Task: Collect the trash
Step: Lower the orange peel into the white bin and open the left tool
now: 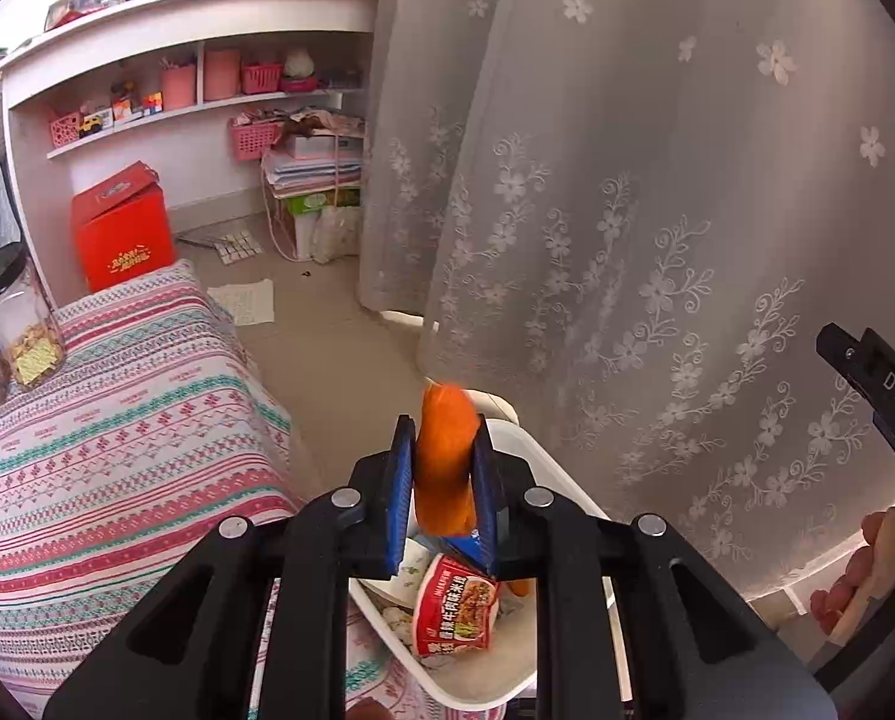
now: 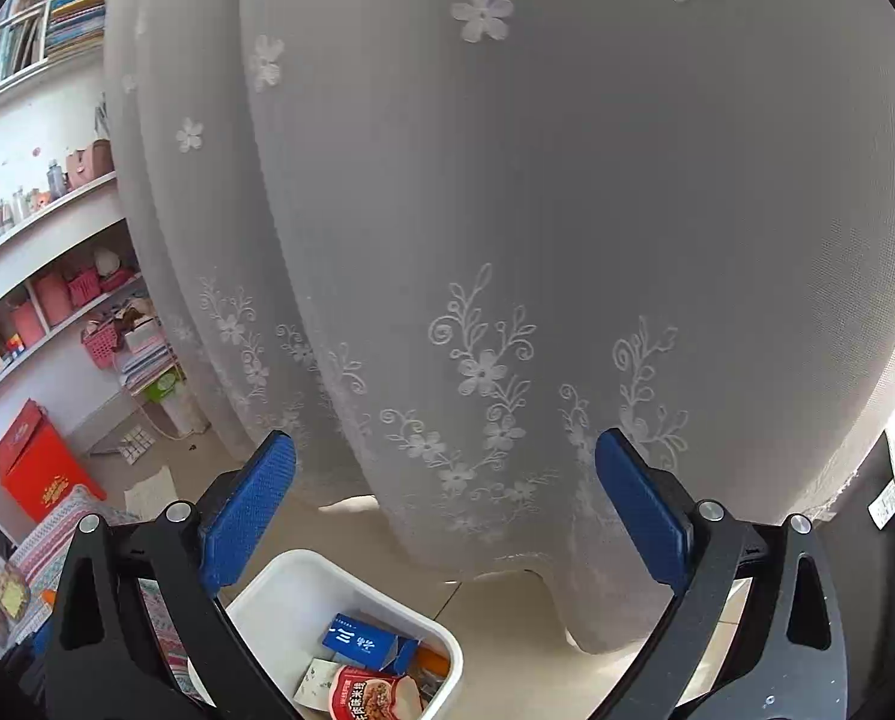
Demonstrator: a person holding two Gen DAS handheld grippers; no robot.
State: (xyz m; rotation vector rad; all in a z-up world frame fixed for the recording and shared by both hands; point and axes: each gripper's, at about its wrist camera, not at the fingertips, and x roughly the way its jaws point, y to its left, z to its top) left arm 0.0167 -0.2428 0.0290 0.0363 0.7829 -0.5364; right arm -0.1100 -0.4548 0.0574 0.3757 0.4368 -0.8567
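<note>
L gripper (image 1: 444, 474) pinches an orange sausage-shaped wrapper (image 1: 444, 456) btwn its blue pads, wrapper upright, top end sticking out past the fingertips. It hangs over the near rim of a white rectangular plastic bin (image 1: 507, 678) on the tiled floor. Inside the bin: a red instant-noodle cup (image 1: 456, 609) on its side, white paper scraps, another orange bit partly hidden behind the R finger.

R gripper (image 2: 444, 498) is spread wide, nothing btwn its blue pads (image 2: 249, 510); only the grey lace curtain w/ embroidered flowers (image 2: 507, 240) shows in the gap. Same bin (image 2: 279, 594) sits below, toward the L finger, holding a blue carton (image 2: 360, 642) lying flat w/ the noodle cup (image 2: 366, 696) just beside it.

In the L wrist view a bed w/ striped pink-teal cover (image 1: 117, 420) runs along the bin's left side; a clear jar w/ black lid (image 1: 15, 324) stands on the bed's far left edge. A red cardboard box (image 1: 123, 228) sits on the floor beyond the bed's far corner, under white wall shelves (image 1: 195, 30). A person's hand (image 1: 867, 576) on the other gripper's handle shows at the right edge.
</note>
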